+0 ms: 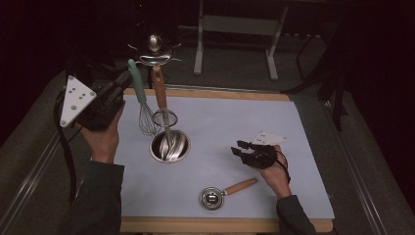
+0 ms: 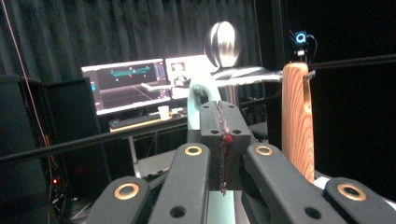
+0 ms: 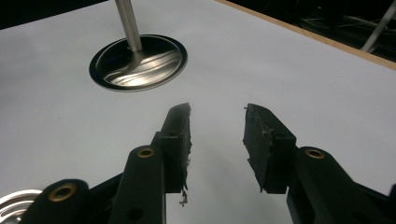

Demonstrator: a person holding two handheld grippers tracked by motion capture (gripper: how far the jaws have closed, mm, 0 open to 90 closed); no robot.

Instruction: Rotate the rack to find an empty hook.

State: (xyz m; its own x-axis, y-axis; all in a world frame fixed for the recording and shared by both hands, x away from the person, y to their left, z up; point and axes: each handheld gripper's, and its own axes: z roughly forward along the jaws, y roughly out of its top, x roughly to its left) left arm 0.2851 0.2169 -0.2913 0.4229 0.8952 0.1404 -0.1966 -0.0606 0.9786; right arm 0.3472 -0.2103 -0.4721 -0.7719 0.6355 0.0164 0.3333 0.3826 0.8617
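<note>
My left gripper is shut on the mint-green handle of a whisk, held tilted with its wires just left of a steel utensil holder. In the left gripper view the jaws clamp the mint handle. A wooden-handled utensil stands in the holder, and its handle rises right of the jaws. My right gripper hovers open and empty over the mat, right of the holder. The right gripper view has its jaws spread apart, with the holder's round base beyond them.
A small steel scoop with a wooden handle lies near the table's front edge. The holder's post ends in a steel ball above a ring. A pale mat covers the wooden table. Monitors stand behind in the dark room.
</note>
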